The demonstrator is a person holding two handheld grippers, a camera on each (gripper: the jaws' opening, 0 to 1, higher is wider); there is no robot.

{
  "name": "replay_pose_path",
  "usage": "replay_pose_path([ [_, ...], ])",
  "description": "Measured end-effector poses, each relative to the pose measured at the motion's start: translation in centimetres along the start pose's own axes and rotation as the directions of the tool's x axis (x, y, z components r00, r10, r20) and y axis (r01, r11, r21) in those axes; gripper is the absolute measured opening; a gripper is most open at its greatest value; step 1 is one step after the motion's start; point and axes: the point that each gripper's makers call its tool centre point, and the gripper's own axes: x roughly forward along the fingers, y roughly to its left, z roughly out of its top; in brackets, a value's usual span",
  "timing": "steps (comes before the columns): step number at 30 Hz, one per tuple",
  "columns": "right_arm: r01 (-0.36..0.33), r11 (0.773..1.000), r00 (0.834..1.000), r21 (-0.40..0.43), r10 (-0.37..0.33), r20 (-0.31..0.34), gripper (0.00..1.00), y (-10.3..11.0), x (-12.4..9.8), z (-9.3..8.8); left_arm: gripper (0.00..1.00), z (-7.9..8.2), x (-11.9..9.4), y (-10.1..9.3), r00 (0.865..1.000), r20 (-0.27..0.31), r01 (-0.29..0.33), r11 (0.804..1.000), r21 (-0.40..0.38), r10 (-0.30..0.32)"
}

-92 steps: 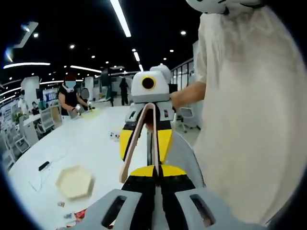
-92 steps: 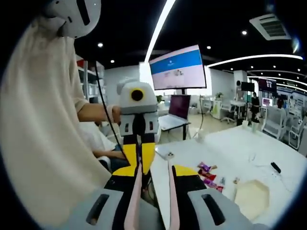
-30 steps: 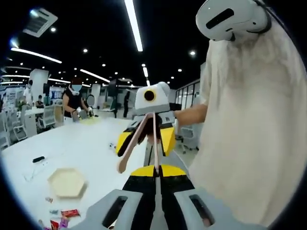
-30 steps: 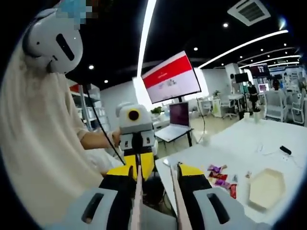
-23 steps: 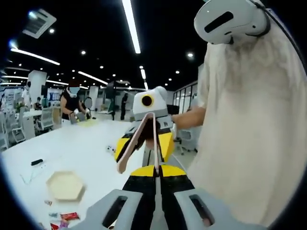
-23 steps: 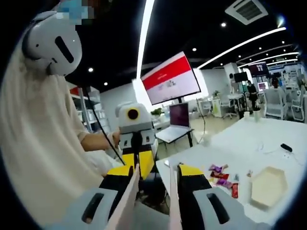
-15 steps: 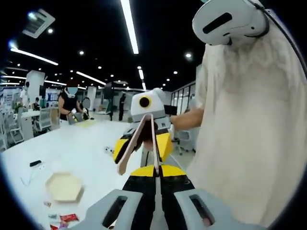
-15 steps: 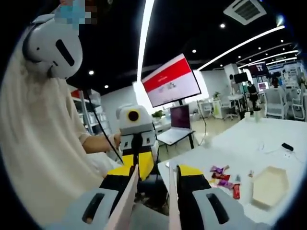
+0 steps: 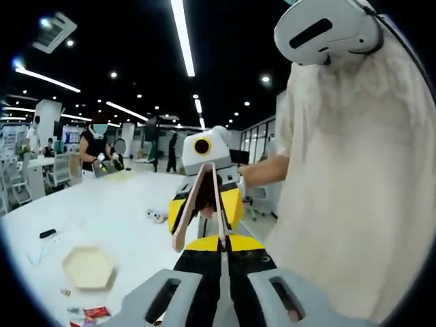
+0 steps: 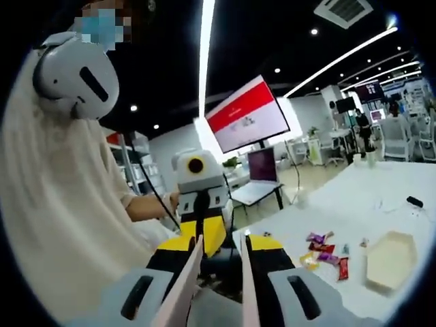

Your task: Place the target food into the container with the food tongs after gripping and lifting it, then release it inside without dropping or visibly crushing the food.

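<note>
Since half a second ago the tongs' (image 9: 204, 204) two pink arms have drawn closer at the tips, though a gap remains. Nearest in the left gripper view, the left gripper (image 9: 222, 246) has its jaws pressed together on one arm of the tongs, while the right gripper (image 10: 219, 259) has its jaws spread with both arms between them. Farther off on the white table (image 9: 109, 208), the hexagonal container (image 10: 390, 260) lies just beside the wrapped snacks (image 10: 325, 251), well apart from the tongs.
</note>
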Motion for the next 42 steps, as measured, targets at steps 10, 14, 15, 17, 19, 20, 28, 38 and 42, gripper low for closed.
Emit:
replay_pose_path([
  [10,-0.024,0.998,0.999,0.055,0.026,-0.029,0.24,0.2,0.5,-0.7,0.00,-0.8,-0.3,0.3,1.000,0.012,-0.014,0.998,-0.061,0.015],
  [14,-0.021,0.999,1.000,0.038,0.021,-0.012,0.24,0.0,0.6,-0.7,0.00,-0.8,-0.5,0.4,0.999,0.016,-0.031,0.997,-0.070,0.032],
  [15,-0.022,0.999,1.000,0.041,0.023,-0.009,0.24,0.0,0.7,-0.7,0.00,-0.8,-0.5,0.5,0.999,0.016,-0.032,0.997,-0.071,0.033],
  [17,-0.025,0.999,1.000,0.046,0.025,-0.004,0.24,0.0,0.8,-0.7,0.00,-0.8,-0.6,0.5,0.999,0.017,-0.034,0.997,-0.074,0.035],
  [19,-0.023,0.998,1.000,0.053,0.023,0.006,0.23,-0.1,1.0,-0.8,0.01,-0.8,-0.7,0.6,0.999,0.017,-0.037,0.996,-0.078,0.038],
  [20,-0.024,0.999,1.000,0.044,0.023,0.015,0.23,0.0,1.2,-0.8,0.01,-0.8,-0.8,0.7,0.999,0.014,-0.043,0.996,-0.079,0.044],
  [28,-0.029,0.998,1.000,0.054,0.028,0.007,0.21,-0.4,2.6,-0.9,0.02,-1.4,-1.6,1.5,0.990,0.022,-0.135,0.986,-0.096,0.137],
  [38,0.004,0.998,1.000,0.062,-0.003,-0.014,0.23,-0.9,2.4,-1.1,0.04,-2.2,-2.6,1.7,0.982,0.025,-0.182,0.974,-0.138,0.187],
  [42,0.066,0.995,0.998,0.076,-0.065,-0.016,0.24,-2.3,1.4,-1.2,0.08,-3.1,-3.8,1.8,0.974,-0.002,-0.223,0.963,-0.149,0.225],
])
